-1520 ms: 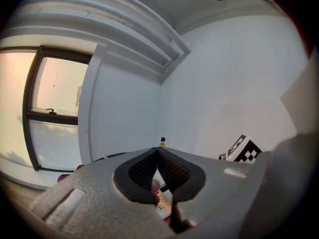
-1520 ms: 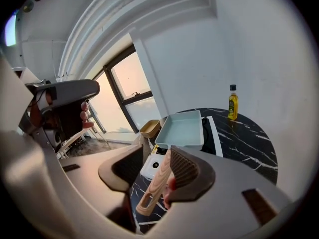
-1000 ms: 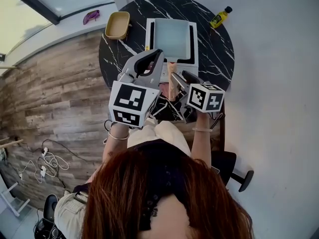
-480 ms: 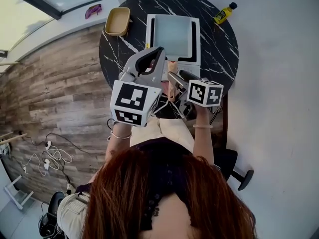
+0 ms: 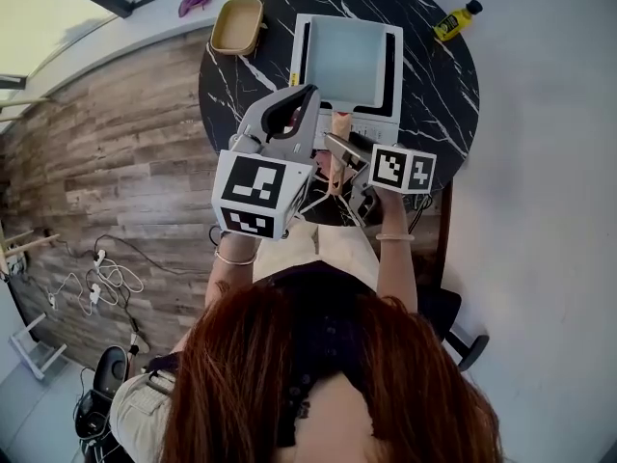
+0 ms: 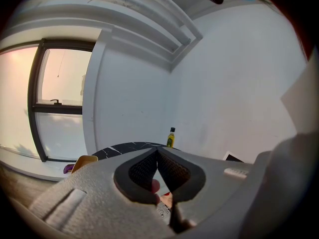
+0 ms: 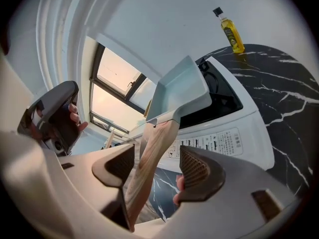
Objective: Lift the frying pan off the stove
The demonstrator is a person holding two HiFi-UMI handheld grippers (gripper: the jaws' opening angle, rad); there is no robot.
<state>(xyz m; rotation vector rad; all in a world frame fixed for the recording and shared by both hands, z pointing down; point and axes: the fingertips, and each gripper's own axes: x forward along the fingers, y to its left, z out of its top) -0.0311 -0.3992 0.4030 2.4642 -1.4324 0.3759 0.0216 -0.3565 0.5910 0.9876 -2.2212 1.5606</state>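
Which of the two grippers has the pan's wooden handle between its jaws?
The right gripper: its jaws have just been opening and stand apart around the handle. The left gripper is shut and empty.

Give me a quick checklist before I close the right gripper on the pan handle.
1. The handle is between the jaws of the right gripper: ok. The jaws have just been opening and are not clamped on it.
2. The pan sits on the stove: ok.
3. The left gripper is off the pan: ok. It is shut and empty.
4. The bottle is away from the pan: ok.
5. Grip far enough along the handle: cannot tell.
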